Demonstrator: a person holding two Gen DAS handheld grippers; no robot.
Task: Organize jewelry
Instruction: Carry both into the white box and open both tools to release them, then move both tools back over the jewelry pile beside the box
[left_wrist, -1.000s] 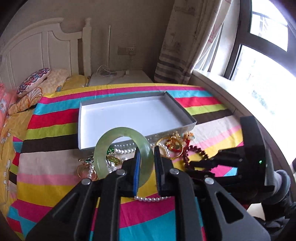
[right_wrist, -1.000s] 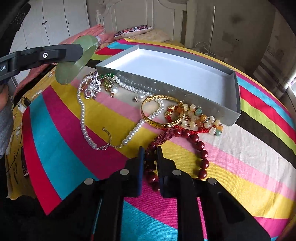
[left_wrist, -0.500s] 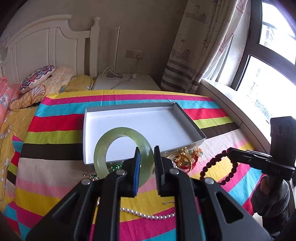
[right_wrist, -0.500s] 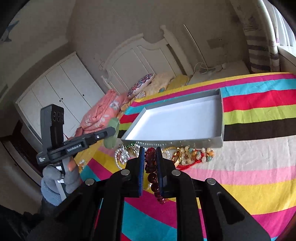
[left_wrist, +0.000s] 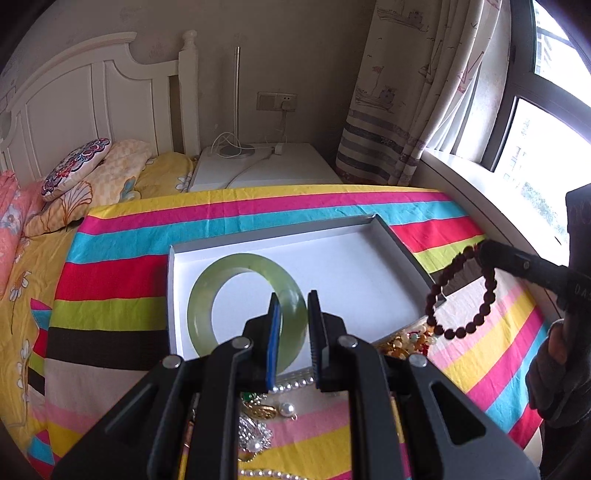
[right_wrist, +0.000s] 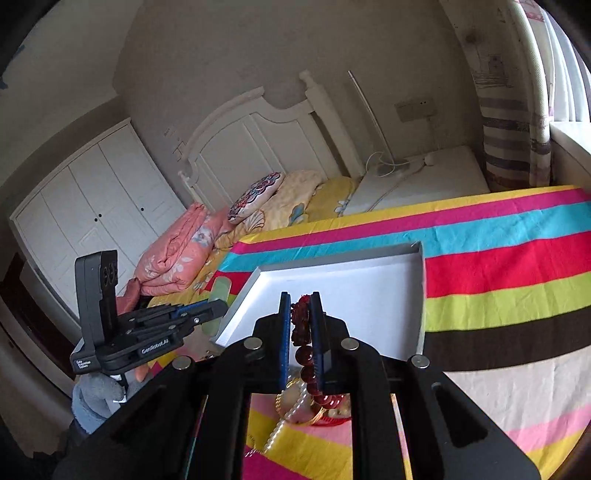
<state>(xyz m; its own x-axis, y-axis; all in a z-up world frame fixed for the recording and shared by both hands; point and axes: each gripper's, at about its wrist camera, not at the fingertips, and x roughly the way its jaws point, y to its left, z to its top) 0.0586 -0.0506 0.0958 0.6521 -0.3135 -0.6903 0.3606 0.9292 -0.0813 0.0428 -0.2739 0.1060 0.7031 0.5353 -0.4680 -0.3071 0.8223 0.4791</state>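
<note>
My left gripper is shut on a pale green jade bangle, held upright over the near left part of the white shallow box. My right gripper is shut on a dark red bead bracelet, which hangs down in front of the box. In the left wrist view the bracelet dangles off the box's right corner from the right gripper. The left gripper with the bangle shows at the box's left end.
Loose jewelry lies in front of the box on the striped cloth: pearl strands, gold pieces, a brooch. A bed with pillows sits left, a white nightstand behind, a window sill right.
Both grippers rose and moved forward toward the box. The bangle now hangs over the box's inside, and the red bracelet was lifted off the cloth into the air.
</note>
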